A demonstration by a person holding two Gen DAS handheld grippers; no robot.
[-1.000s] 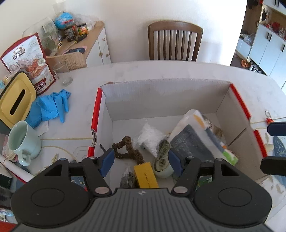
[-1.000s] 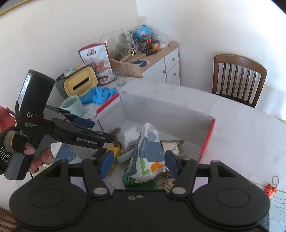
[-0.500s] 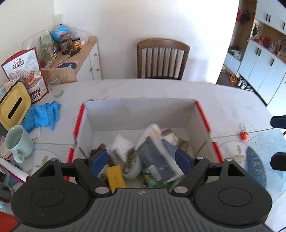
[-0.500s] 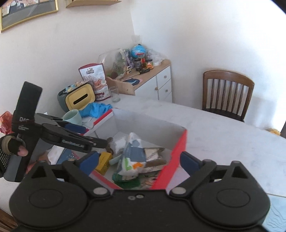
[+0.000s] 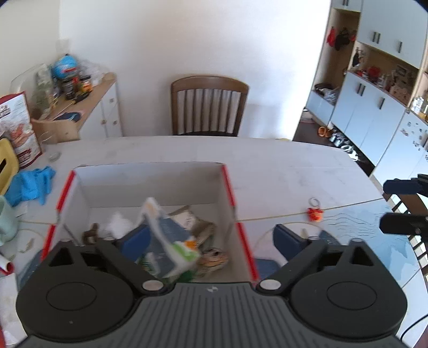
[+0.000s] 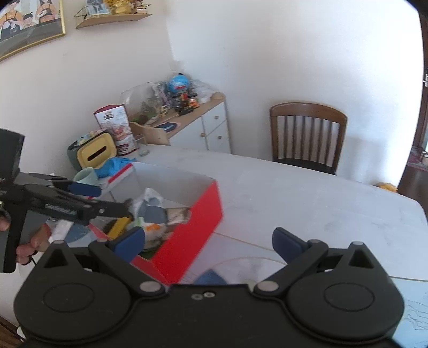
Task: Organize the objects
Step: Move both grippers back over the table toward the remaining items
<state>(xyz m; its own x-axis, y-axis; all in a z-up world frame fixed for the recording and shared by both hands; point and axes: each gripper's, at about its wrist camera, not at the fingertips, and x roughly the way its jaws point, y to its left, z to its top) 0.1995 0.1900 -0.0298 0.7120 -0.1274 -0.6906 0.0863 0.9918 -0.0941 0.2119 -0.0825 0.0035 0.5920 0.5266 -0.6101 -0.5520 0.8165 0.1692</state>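
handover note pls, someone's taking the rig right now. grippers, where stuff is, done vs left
Left gripper: open, empty, above the box.
Right gripper: open, empty, over the box's right side.
In the box: snack bag, yellow pack, brown scrunchie, white packet, more underneath.
Left out on the table: orange keychain right of the box, blue gloves and mint mug to its left.
Next, probably: the keychain.

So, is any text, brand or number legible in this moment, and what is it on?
None can be read for certain.
Side of the left gripper: pale lettering, blurred.
Red-and-white food bag: printed banner, too small.
Pouch in the box: print blurred.
Jars on the sideboard: labels too small.
Framed picture: no words shown.
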